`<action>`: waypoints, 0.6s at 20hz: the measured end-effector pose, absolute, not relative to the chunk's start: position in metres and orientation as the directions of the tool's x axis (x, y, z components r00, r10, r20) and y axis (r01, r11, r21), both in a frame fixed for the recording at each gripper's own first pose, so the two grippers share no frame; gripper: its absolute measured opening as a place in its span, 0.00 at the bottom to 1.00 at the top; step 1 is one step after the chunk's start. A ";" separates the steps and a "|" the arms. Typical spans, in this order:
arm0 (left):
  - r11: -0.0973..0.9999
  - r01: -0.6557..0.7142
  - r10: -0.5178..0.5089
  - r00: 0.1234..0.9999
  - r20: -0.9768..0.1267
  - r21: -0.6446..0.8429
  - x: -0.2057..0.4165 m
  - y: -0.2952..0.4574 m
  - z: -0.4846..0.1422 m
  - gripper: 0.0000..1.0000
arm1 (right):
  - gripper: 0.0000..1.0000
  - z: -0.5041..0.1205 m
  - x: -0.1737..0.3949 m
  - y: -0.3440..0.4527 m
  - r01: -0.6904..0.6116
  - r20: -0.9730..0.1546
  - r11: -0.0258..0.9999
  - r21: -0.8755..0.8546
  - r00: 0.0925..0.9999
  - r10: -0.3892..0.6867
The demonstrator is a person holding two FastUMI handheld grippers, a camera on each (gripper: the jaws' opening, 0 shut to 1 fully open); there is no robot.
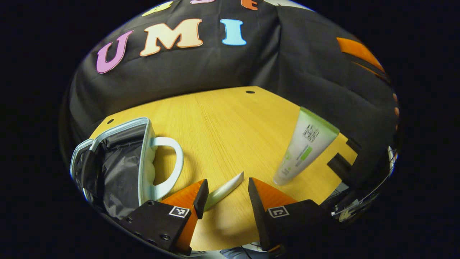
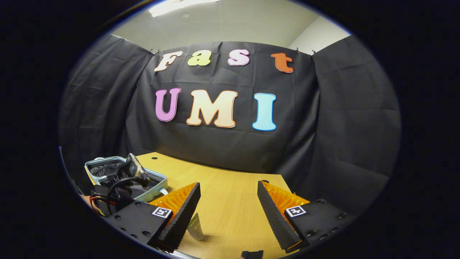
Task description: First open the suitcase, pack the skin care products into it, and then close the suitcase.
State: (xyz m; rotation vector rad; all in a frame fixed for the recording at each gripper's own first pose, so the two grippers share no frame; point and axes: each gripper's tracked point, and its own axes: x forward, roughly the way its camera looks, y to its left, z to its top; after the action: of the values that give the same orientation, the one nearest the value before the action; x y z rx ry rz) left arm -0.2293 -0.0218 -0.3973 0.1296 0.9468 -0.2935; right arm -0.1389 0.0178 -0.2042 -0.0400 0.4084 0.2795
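Observation:
The pale blue suitcase (image 1: pixel 118 162) lies open at the left of the wooden table (image 1: pixel 222 122), showing dark lining and a white handle (image 1: pixel 172 165). A slim white tube (image 1: pixel 225 189) lies flat on the table between my left gripper's (image 1: pixel 225 196) open fingers, its near end hidden behind the left fingertip. A green-and-white tube (image 1: pixel 305 147) stands cap-down to the right. My right gripper (image 2: pixel 227 210) is open over the table, with a pale tube end (image 2: pixel 196 227) beside its left finger. The open suitcase (image 2: pixel 158 181) sits far left there.
The other gripper's black body with cables (image 2: pixel 124 178) hangs in front of the suitcase in the right gripper view. Black clamps (image 1: pixel 339 165) sit on the table's right edge (image 1: pixel 354 153). Black cloth walls close in the back and sides.

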 end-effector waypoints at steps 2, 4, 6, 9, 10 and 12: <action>0.948 0.319 -0.185 0.513 -0.838 -0.014 -0.233 -0.015 -0.407 0.62 | 0.99 -0.205 -0.138 0.014 -0.270 -0.400 0.963 0.017 0.881 0.254; 0.940 0.341 -0.197 0.464 -0.864 -0.031 -0.236 -0.013 -0.418 0.64 | 0.99 -0.207 -0.137 0.010 -0.260 -0.402 0.965 0.017 0.882 0.245; 0.928 0.370 -0.194 0.397 -0.897 -0.037 -0.243 -0.010 -0.431 0.66 | 0.99 -0.209 -0.136 0.006 -0.250 -0.405 0.968 0.017 0.883 0.236; 0.926 0.375 -0.205 0.402 -0.892 -0.044 -0.238 -0.010 -0.429 0.53 | 0.99 -0.213 -0.135 0.003 -0.237 -0.414 0.971 0.023 0.882 0.225; 0.931 0.363 -0.206 0.417 -0.885 -0.046 -0.232 -0.011 -0.431 0.34 | 1.00 -0.214 -0.136 0.003 -0.233 -0.418 0.972 0.027 0.881 0.223; 0.946 0.318 -0.197 0.418 -0.887 -0.060 -0.231 -0.010 -0.430 0.12 | 0.99 -0.218 -0.139 0.004 -0.229 -0.429 0.973 0.040 0.875 0.224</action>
State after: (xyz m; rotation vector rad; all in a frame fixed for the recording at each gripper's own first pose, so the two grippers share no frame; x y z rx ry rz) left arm -0.2313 -0.0100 -0.4298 0.1242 1.0931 -0.3240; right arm -0.1387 0.0041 -0.2181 -0.0126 0.4466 0.2363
